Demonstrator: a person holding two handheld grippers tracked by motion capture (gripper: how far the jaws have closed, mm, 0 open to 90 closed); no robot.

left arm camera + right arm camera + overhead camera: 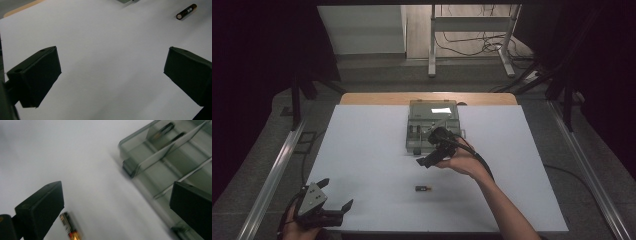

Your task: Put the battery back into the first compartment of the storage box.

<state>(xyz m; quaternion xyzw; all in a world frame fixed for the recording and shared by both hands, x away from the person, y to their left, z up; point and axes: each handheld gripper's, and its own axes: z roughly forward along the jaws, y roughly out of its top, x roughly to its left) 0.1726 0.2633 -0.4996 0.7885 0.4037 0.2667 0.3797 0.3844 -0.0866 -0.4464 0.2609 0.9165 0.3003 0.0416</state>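
A small black-and-gold battery point(423, 188) lies on the white mat point(362, 160), in front of a clear plastic compartment box point(432, 112). A hand holds my right gripper point(428, 160) just off the box's front edge, above the mat and behind the battery. In the right gripper view the right gripper point(115, 192) is open and holds nothing; the battery point(70, 230) lies beside its left jaw and the box point(160, 167), with batteries in its compartments, is on the right. My left gripper point(335, 195) rests open at the mat's front left corner. In its own view the left gripper point(111, 57) frames bare mat, the battery point(186, 11) far off.
The mat covers a wooden table whose far edge point(427, 98) shows behind the box. Metal rails point(272, 175) run along both sides. A table frame and cables point(472, 45) stand on the floor beyond.
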